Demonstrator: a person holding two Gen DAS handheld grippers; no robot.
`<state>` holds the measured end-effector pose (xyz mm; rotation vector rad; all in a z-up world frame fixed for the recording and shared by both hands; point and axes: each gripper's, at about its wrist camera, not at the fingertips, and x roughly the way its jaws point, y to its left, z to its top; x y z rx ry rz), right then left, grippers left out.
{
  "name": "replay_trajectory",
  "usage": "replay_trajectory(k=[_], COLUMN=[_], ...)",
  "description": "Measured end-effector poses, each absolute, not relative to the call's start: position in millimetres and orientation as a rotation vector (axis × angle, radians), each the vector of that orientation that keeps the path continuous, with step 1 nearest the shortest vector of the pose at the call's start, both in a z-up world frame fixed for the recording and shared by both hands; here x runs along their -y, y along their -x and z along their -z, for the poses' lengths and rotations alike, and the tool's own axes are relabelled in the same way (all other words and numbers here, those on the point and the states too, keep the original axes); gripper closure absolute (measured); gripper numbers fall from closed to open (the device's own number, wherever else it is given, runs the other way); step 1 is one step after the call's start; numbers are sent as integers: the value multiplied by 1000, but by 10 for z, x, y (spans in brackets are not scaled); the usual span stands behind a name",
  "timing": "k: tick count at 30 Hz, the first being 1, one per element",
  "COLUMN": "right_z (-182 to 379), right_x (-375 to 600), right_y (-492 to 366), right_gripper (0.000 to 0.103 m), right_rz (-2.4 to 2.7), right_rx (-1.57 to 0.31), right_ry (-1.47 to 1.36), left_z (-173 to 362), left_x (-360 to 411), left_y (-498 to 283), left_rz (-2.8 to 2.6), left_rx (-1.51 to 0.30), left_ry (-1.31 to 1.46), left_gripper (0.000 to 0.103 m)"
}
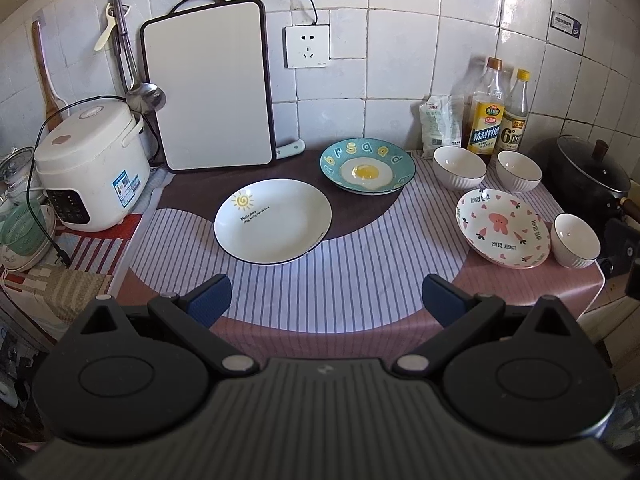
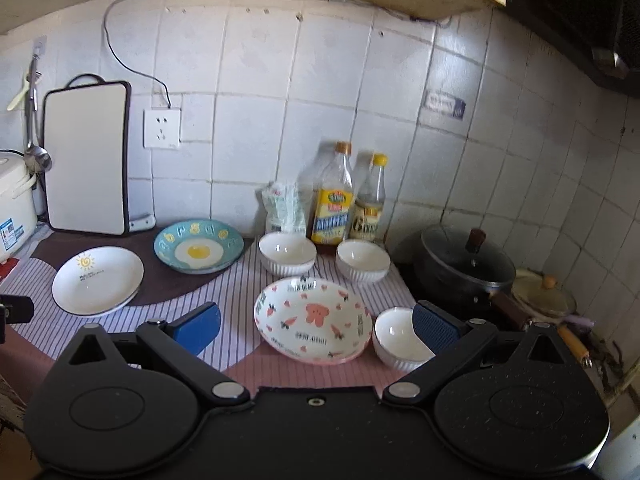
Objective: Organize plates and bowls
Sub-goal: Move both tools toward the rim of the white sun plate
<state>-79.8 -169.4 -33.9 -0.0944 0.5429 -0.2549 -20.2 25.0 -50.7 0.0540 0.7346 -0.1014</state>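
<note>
We hold the left hand-held gripper [image 1: 326, 300] wide open and empty above the striped bench [image 1: 360, 280], facing the sun plate [image 1: 273, 220] and the egg plate [image 1: 367, 165]; this view alone shows the whole rice cooker [image 1: 90, 164]. Our right hand-held gripper [image 2: 318, 328], equally spread and empty, hovers by the rabbit plate [image 2: 314, 318]. Its right finger overlaps the nearest bowl [image 2: 400, 338], with two bowls [image 2: 287, 252] behind and the pot [image 2: 466, 270] clearer.

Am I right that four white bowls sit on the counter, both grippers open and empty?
Not quite: the right wrist view shows three white bowls, two by the bottles and one beside the pink plate. Left gripper and right gripper are indeed open and empty.
</note>
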Motion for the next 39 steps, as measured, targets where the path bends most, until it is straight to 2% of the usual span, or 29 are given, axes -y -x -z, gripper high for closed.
replay_trajectory(k=[11,15,22,25,26,27,30,39], right_z=[289,300,679,897,974,1032,1218,1834], right_x=[1535,1494,1260,1164,1147,1130,1080,922], right_y=[517,191,-391,-662,-743,-790,-983,-1589], right_gripper=[0,0,0,1,4,10,10,10], right_rz=[-56,-180,-321,-361,-352,-325,-277,-299], right_rx=[-353,-426,-559,-598,-607,-601,-597,-722], right_ry=[160,61,-91,-149,-181,-215,-306,-350], left_z=[487,520,753,962,1060,1152,1417,1872], left_x=[-749,-975,-1253,-1319,-1334,-1336,-1351,-1523], left_y=[-123,-327,-870,-1106,-1169,-1228,-1376,-1851], left_rz=[79,56,17,-24,-44,-40,-24,-117], left_rx=[-779,-756,-782,-826,-849,-875,-915,-821], left_ry=[79,93,76,115,142,164,195,105], left_gripper=[0,2,3,12,14,15,17,16])
